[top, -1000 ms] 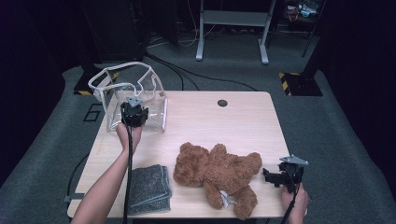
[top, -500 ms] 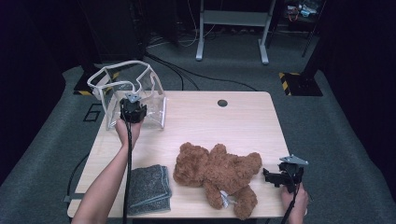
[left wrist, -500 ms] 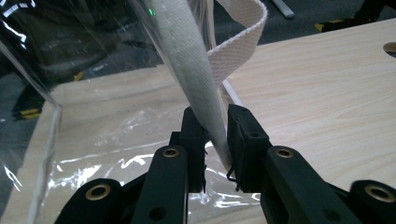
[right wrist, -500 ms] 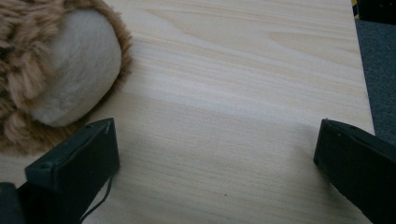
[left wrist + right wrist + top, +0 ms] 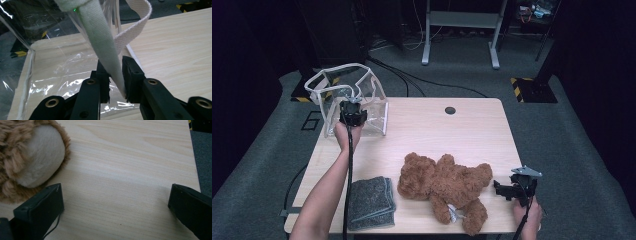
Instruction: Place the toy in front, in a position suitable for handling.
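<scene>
A clear plastic bag [image 5: 343, 97] with white fabric trim stands at the table's far left corner. My left gripper [image 5: 352, 113] is at its near side, shut on one of its white straps [image 5: 105, 47], which runs up between the pads. A brown teddy bear [image 5: 444, 182] lies near the front middle of the table. My right gripper [image 5: 503, 190] hovers open just right of the bear, its jaws wide apart over bare wood, with the bear's pale paw [image 5: 37, 155] beside its left jaw.
A folded grey towel [image 5: 369, 202] lies at the front left of the wooden table [image 5: 452, 132]. A small dark hole [image 5: 450, 110] marks the table's far middle. Cables and a metal stand [image 5: 459, 30] are on the floor beyond.
My left gripper has moved slightly away along the table with the bag's strap in it, and the bag has shifted with it. The right gripper and the bear are unmoved.
</scene>
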The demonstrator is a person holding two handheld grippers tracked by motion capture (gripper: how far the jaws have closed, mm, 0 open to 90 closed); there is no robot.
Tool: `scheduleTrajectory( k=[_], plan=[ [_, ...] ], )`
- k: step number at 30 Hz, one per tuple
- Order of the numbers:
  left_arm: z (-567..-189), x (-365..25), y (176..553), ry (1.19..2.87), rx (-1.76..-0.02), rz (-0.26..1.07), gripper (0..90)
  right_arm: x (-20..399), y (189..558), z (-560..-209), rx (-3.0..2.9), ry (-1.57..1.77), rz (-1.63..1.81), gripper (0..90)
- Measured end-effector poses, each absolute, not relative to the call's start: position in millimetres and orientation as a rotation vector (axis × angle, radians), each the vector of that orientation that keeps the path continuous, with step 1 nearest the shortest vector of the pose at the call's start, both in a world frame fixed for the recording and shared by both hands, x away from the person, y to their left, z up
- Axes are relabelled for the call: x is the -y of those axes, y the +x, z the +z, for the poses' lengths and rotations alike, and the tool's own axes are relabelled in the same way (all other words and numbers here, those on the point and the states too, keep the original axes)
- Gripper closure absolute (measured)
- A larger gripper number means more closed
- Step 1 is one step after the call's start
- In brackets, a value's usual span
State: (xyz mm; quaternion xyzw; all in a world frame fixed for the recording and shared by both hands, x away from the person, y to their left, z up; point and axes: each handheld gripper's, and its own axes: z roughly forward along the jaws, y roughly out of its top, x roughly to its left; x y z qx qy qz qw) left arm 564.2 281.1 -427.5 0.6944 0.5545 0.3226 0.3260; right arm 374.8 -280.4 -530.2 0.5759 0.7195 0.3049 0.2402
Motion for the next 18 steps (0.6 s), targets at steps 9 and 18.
scheduleTrajectory(
  k=[9,18],
  plan=[
    [-426,-282,573,1.796,-1.475,0.845,76.3,280,375,-530,-1.969,1.576,0.834,0.0],
    [-429,-281,580,1.786,-1.480,0.862,76.3,280,375,-530,-1.969,1.576,0.834,0.0]
  ],
)
